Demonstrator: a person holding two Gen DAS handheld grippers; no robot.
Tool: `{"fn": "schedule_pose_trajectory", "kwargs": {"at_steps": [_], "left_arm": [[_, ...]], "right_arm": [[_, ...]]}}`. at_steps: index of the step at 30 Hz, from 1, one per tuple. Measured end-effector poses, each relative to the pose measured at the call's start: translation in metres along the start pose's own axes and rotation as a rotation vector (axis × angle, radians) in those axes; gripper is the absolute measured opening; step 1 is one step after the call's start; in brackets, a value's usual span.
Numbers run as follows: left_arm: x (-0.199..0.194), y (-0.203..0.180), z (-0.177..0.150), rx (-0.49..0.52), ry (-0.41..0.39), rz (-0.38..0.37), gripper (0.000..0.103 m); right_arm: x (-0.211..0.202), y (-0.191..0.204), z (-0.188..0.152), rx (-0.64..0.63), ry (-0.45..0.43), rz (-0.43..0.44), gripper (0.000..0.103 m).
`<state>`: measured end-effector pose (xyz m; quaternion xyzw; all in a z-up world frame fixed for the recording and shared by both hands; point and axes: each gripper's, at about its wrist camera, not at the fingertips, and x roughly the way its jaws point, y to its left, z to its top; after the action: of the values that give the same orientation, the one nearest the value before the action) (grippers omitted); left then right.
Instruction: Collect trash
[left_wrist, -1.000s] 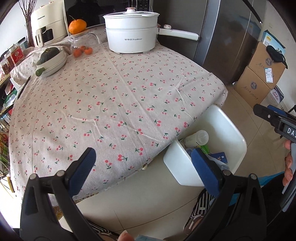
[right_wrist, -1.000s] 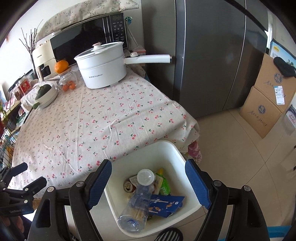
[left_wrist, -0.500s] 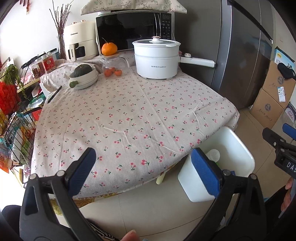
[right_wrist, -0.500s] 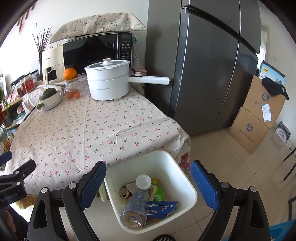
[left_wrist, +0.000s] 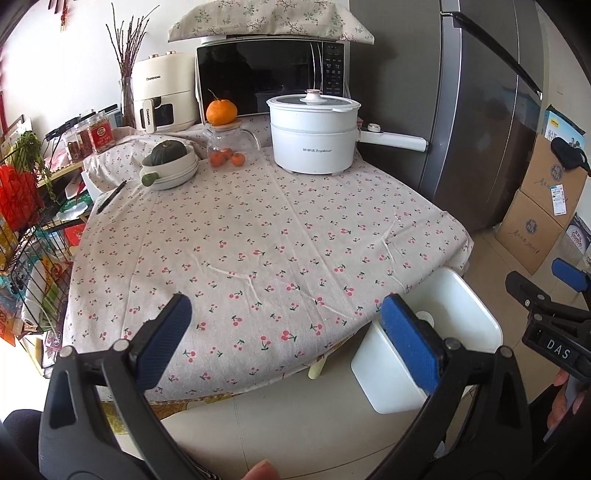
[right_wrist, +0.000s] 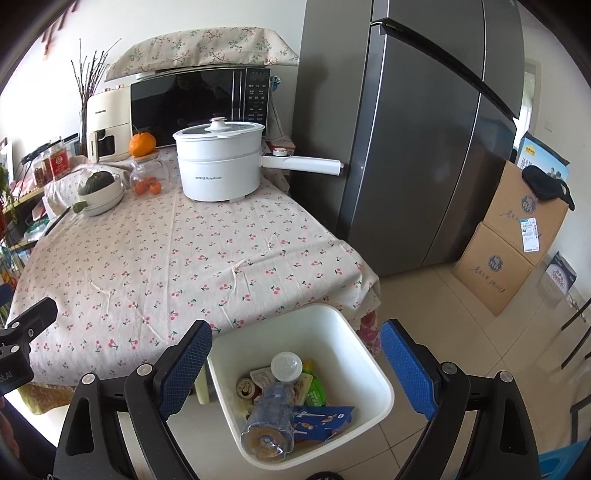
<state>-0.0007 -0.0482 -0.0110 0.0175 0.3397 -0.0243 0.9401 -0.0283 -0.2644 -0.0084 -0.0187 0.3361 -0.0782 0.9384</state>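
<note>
Both tongs were empty, blue pads standing wide apart: the left tongs (left_wrist: 286, 341) hung over the near edge of the worktop (left_wrist: 258, 236), and the right tongs (right_wrist: 295, 363), whose jaws had just been opening, hung above the white bin (right_wrist: 380, 384) on the floor beside it. The trash lay inside: a clear bottle (right_wrist: 273, 417), a blue carton (right_wrist: 321, 421), a green pouch (right_wrist: 316, 387), a small can (right_wrist: 245, 387). No litter showed on the cherry-print cloth, so the collecting looked finished. At the far end stood a white pot (left_wrist: 314, 136), fruit, a microwave (left_wrist: 269, 81); a grey fridge (right_wrist: 424, 129) and cardboard boxes (right_wrist: 509, 240) stood beyond.
</note>
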Motion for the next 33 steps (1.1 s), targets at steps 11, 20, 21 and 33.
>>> {"fn": "schedule_pose_trajectory", "kwargs": {"at_steps": [11, 20, 21, 33], "left_arm": [[-0.006, -0.007, 0.0, 0.006, -0.018, -0.012, 0.102], [-0.006, -0.007, -0.001, 0.009, -0.012, -0.017, 0.102], [-0.006, -0.007, -0.001, 0.008, -0.011, -0.018, 0.102], [-0.005, -0.011, -0.002, 0.01, -0.004, -0.022, 0.102]], "right_arm": [[-0.001, -0.004, -0.001, 0.013, 0.002, -0.004, 0.094], [-0.001, -0.005, -0.001, 0.017, 0.0, -0.001, 0.094], [-0.001, -0.005, -0.001, 0.016, -0.001, 0.0, 0.094], [0.0, -0.007, -0.001, 0.023, 0.002, 0.002, 0.094]]}}
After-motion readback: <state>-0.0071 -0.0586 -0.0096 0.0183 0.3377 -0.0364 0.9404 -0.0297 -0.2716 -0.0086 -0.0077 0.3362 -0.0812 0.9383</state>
